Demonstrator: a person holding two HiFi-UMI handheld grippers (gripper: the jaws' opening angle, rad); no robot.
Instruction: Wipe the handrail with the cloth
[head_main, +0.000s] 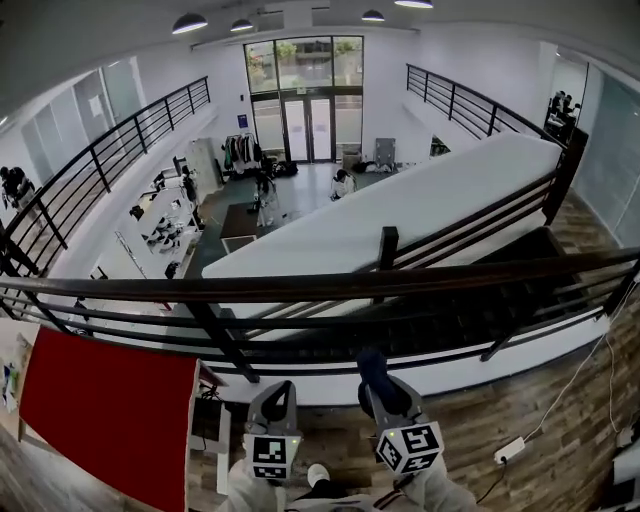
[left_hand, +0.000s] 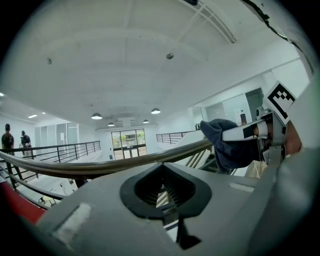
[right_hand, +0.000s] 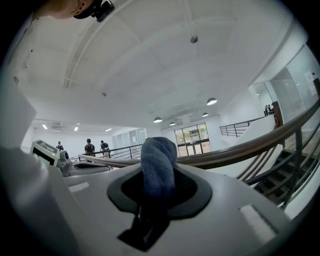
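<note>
Handrail (head_main: 330, 285) bars the way ahead, open air above, red panel (head_main: 110, 410) low left

Bright, even light fills the hall, from the glazed doors (head_main: 305, 95) at the far end and round ceiling lamps (head_main: 190, 22); white walls bounce it, so shadows are faint; the handrail (head_main: 330, 285) reads near-black against them; fisheye distortion bows straight lines and leaves black corners in both gripper views; the left gripper (left_hand: 167, 200) and right gripper (right_hand: 157, 200) loom soft, close to the lens; the cloth (right_hand: 159, 160) is lit above, dark below.
</note>
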